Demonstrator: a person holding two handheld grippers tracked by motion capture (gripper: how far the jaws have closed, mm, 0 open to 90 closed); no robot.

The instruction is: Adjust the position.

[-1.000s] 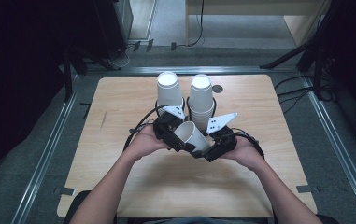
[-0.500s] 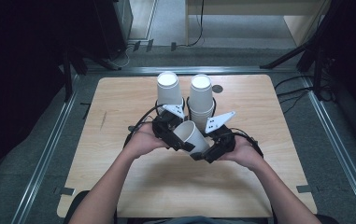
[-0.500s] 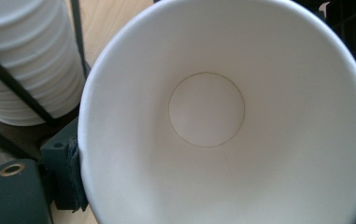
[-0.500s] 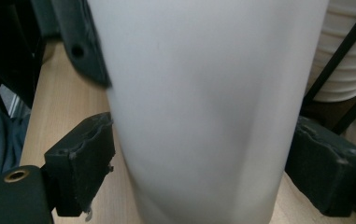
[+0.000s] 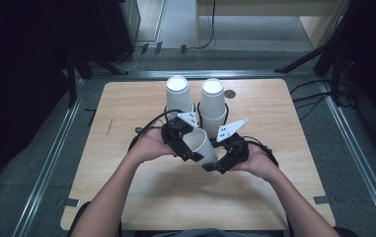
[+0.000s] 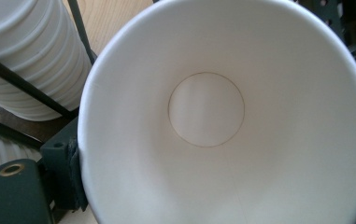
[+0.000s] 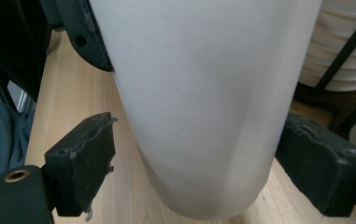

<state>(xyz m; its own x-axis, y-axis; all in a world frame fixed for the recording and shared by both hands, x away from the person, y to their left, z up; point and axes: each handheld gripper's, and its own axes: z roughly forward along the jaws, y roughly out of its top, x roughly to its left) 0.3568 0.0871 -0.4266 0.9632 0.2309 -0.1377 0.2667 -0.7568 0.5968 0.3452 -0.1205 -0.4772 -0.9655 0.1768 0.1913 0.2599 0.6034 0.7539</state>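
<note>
**A paper cup changing hands above the table**

The paper cup (image 5: 201, 144) lies tipped on its side between the two grippers, in the air just above the middle of the wooden table (image 5: 126, 103), a little nearer the person than the two stacks of cups (image 5: 195, 101) standing upside down in their black wire holders at the far side.

The left gripper (image 5: 184, 144) grips the cup at its rim: in the left gripper view one dark pad (image 6: 73, 172) presses the outside of the cup wall just beside the lip, and the camera looks straight down into the cup's mouth to the round bottom. That hold leaves the body of the cup free for the other hand.

The right gripper (image 5: 220, 160) sits around the narrow bottom end. Its jaws have just been opening, and now they stand wide, the cup between them: in the right gripper view one pad (image 7: 84, 158) is clearly apart from the wall, while the other (image 7: 316, 161) is right beside it, and I cannot tell whether it touches. I take this for a handover, with the right claw let go and the left carrying the weight alone.

The cup itself is plain white, thin-walled and tapering, with a rolled lip and a faint seam ring around its base. It looks clean, empty and undented, light enough to crush under a hard squeeze.
</note>
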